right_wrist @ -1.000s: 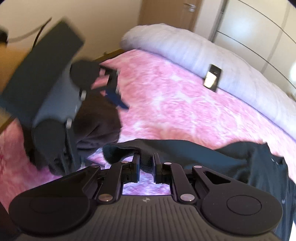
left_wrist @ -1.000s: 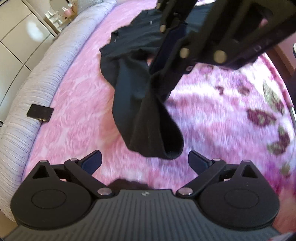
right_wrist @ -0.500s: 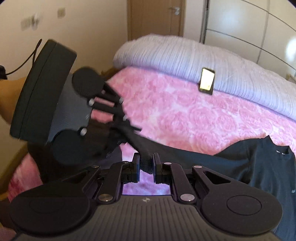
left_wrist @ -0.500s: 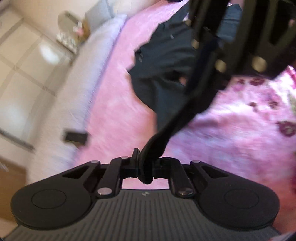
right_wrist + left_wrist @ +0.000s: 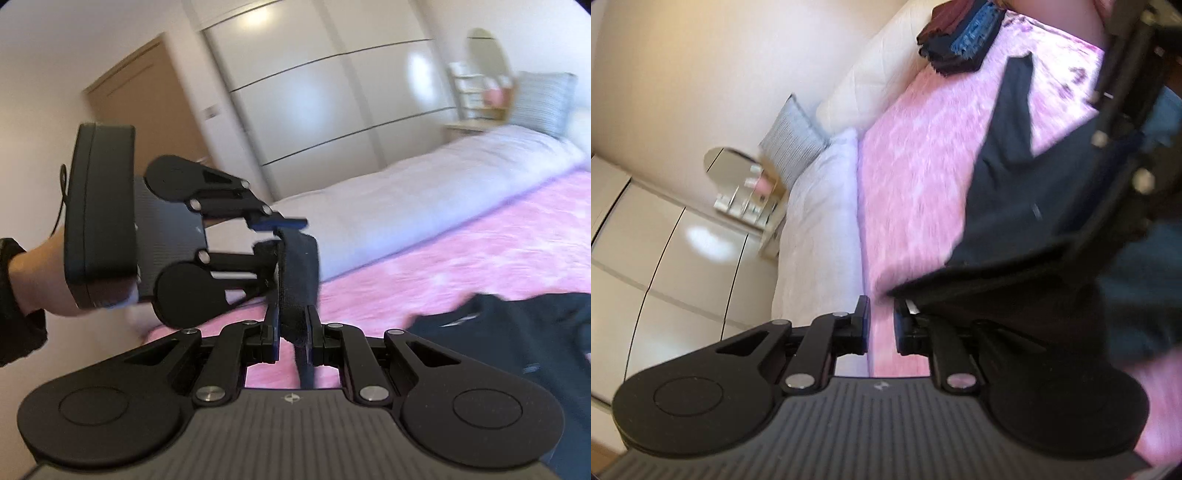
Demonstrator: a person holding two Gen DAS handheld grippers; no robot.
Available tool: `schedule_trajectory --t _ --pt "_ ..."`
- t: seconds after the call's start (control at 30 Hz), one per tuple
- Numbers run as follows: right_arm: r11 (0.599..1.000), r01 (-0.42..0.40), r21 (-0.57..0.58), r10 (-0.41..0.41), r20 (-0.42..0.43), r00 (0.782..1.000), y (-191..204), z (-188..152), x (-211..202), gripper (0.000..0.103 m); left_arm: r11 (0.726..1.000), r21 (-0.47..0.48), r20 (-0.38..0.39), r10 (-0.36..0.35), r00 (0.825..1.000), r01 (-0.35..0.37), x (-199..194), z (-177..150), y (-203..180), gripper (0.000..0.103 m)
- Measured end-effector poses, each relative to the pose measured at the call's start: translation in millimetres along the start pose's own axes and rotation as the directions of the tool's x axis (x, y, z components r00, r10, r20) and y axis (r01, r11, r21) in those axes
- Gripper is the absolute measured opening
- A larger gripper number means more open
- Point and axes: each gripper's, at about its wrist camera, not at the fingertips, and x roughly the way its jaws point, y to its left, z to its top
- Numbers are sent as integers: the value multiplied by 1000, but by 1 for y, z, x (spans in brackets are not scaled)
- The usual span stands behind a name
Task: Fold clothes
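**A:** How will the black soft jersey garment (image 5: 1015, 206) handle?

**B:** I judge it light and limp. It sags wherever nothing carries it, so it will not keep a line by itself. It looks a little clingy rather than slippery, and nothing about it is fragile. The hemmed edges and the cuff band are the best places to take hold, since the fabric is doubled there and a pinch should stay put.

**A:** Where is it?

**B:** Its bulk lies rumpled on the pink rose-patterned fleece blanket (image 5: 916, 155) of the bed. One narrow banded end is lifted off the bed and strung between the two tools.

**A:** And the claws?

**B:** The left claw (image 5: 881, 321) stands slightly parted. Pink shows through the gap, and the cloth hangs over the outside of one finger, not between them. The band passes between the fingers of the right claw (image 5: 293, 332), but a sliver of pink shows beside it. I cannot tell whether it pinches or merely guides.

**A:** Its look?

**B:** Plain matte black, creased, with a pointed flap sticking up.
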Motion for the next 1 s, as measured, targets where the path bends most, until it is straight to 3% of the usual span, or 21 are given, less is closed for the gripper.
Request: schedule_trajectory --t 0.1,0.17,0.23,0.27,0.3,0.37,0.43,0.57,0.67,0.77,0.9,1.0 --pt "996 80 44 -79 -29 996 -91 3 10 12 993 -68 26 -91 996 92 91 42 -18 14" --pt "987 144 73 -140 -61 988 -154 -4 24 12 976 -147 -2 -162 987 160 142 55 -28 15" --pt "973 208 100 -199 -95 975 -217 -10 37 19 958 -234 -61 -188 980 169 169 52 -34 19" --pt "962 246 115 -229 -141 963 -247 -20 51 29 945 -278 -89 -203 975 171 180 48 -37 25" --pt "945 292 147 -259 -211 943 -274 -34 66 30 930 -325 -119 -222 968 173 180 36 -41 33" --pt "901 377 216 -297 -327 897 -320 -57 79 30 899 -401 -212 -275 938 173 175 1 -55 39" --pt "879 411 242 -300 -389 871 -339 -72 81 30 869 -471 -308 -322 895 150 165 -35 -69 39" --pt "934 315 168 -220 -424 878 -312 -80 106 38 748 -664 -456 -427 781 21 140 -112 -95 40" --pt "971 218 101 -151 -447 882 -284 -84 127 38 611 -788 -457 -490 743 -82 128 -156 -108 40" --pt "993 115 37 -84 -473 877 -257 -88 148 38 491 -862 -401 -505 764 -127 133 -187 -117 40" --pt "999 27 -42 -44 -492 870 -225 -100 185 38 425 -893 -355 -466 811 -147 162 -223 -120 41" --pt "996 -4 -85 -39 -495 868 -204 -112 211 38 412 -898 -337 -422 842 -153 169 -248 -112 41"
